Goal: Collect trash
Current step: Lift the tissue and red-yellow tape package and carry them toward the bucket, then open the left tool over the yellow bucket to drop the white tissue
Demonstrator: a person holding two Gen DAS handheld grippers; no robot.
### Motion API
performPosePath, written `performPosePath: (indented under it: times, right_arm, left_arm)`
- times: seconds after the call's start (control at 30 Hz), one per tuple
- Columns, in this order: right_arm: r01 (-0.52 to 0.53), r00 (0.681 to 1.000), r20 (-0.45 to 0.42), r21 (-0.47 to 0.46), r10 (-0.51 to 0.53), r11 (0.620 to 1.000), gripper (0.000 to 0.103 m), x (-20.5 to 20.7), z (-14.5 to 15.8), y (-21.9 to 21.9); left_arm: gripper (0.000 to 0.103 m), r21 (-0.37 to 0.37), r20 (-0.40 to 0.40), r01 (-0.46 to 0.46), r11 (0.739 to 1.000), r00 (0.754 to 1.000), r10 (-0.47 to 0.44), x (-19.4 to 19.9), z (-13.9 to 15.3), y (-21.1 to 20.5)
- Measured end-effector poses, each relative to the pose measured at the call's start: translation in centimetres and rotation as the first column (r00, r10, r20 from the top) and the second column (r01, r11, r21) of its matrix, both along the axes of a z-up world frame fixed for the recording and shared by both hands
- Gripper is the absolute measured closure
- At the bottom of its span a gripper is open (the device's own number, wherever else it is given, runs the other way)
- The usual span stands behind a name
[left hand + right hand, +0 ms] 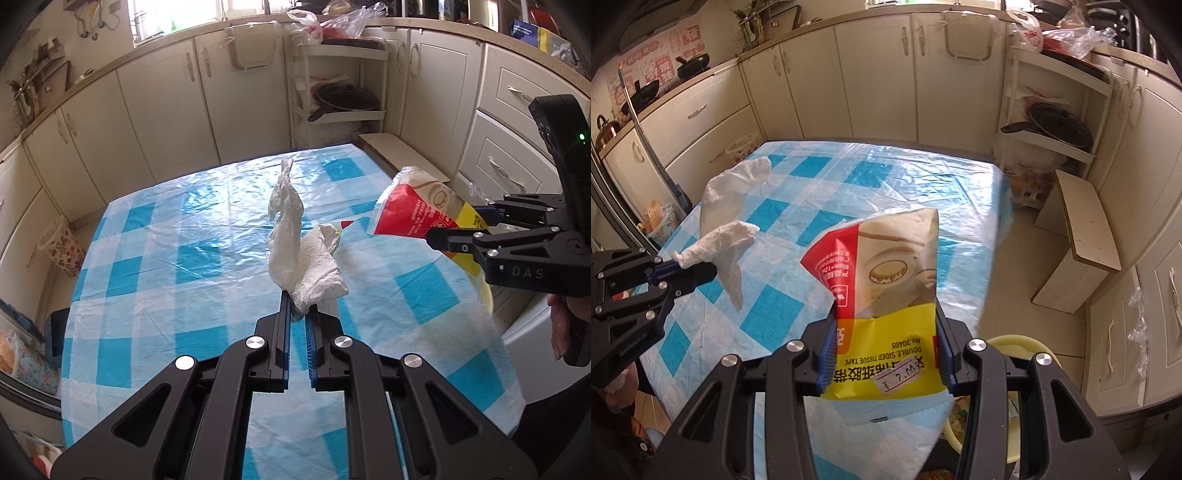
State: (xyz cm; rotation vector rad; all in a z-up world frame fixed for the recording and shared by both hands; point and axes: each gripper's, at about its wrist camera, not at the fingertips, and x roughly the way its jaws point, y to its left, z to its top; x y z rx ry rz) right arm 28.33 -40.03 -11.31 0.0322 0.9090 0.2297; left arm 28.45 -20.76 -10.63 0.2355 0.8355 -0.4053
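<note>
Left wrist view: my left gripper [298,314] is clamped on a crumpled white paper towel [303,254]. Its 2 jaws are nearly together, and the towel's lower end is pinched between the blue pads. The rest of the towel rises ahead of the fingertips, lifted clear of the table [177,229]. The table carries a blue-and-white checked plastic cover. At the right edge of this view my right gripper [458,236] reaches in, holding a red, yellow and cream packet [410,206] above the table's right side. A hand [561,325] grips that tool's handle.

Right wrist view: the right gripper [886,347] holds the tape packet [886,295] by its 2 side edges. The jaws stand partly apart, with the packet spanning the gap and both pads pressing on it. The printed label reads upside down as "DOUBLE SIDED TISSUE TAPE", with a price sticker near the bottom. The packet hangs over the near right part of the table, not touching it. Below and to the right, beside the table's edge, part of a pale yellow bin [1027,343] shows. At the left, the left gripper [683,266] carries the paper towel [727,251] above the table's left side, well apart from the packet.

White cabinets [871,74] line the far wall in both views.
</note>
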Motion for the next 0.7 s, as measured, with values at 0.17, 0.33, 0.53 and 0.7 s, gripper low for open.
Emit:
performPosePath:
  times: [0.17, 0.33, 0.53, 0.7]
  right_arm:
    - [0.037, 0.999, 0.015, 0.014, -0.037, 0.999, 0.058, -0.9, 0.4, -1.7]
    - [0.079, 0.997, 0.023, 0.013, -0.079, 0.997, 0.058, -1.8, 0.6, -3.4]
    - [0.165, 0.985, 0.035, 0.03, -0.166, 0.986, 0.057, -2.9, 1.0, -6.9]
    - [0.225, 0.974, 0.003, 0.032, -0.226, 0.974, 0.056, -3.4, 0.6, -9.4]
  left_arm:
    - [0.096, -0.016, -0.01, 0.014, 1.0, 1.0, -0.014, -1.2, 0.2, -2.2]
    - [0.096, -0.044, -0.018, 0.021, 0.999, 1.0, -0.022, -2.0, 0.8, -4.4]
    - [0.096, -0.056, -0.011, 0.052, 0.997, 0.999, -0.053, -3.0, 1.8, -7.6]
    - [0.096, -0.059, -0.017, 0.083, 0.995, 0.996, -0.084, -3.6, 1.9, -10.6]
